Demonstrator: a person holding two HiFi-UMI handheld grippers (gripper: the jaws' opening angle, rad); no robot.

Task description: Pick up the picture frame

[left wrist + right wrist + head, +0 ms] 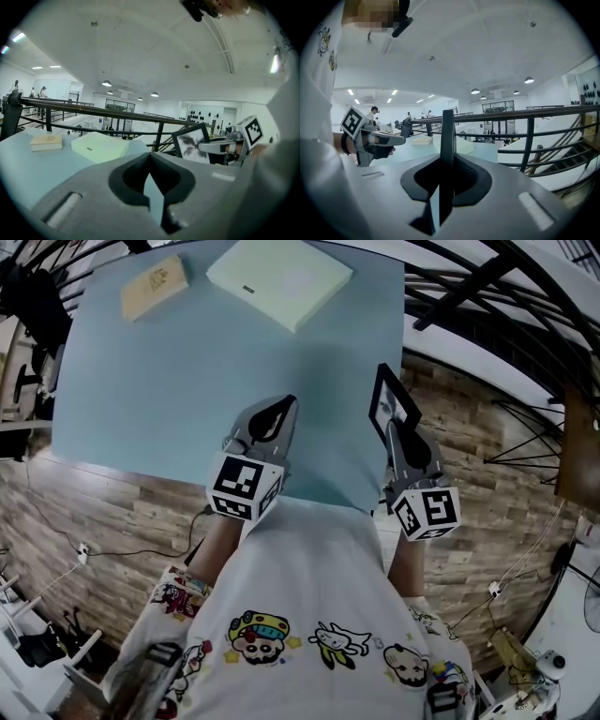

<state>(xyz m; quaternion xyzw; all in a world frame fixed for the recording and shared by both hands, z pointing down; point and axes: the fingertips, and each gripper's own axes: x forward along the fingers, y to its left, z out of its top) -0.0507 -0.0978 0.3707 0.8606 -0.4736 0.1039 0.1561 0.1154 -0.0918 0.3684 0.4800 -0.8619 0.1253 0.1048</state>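
Note:
The picture frame (390, 401) is black-rimmed with a dark leaf print on white. It is held off the light blue table (159, 399), over the table's right edge. My right gripper (393, 429) is shut on its lower edge. In the right gripper view the frame (448, 131) stands edge-on between the closed jaws. In the left gripper view the frame (191, 144) faces me, tilted, to the right. My left gripper (288, 403) hovers over the table's near edge, shut with nothing between its fingers.
A tan book (155, 284) and a pale green flat box (279, 277) lie at the table's far side. A black railing (93, 110) runs behind the table. Wooden flooring (487, 484) lies to the right of the table.

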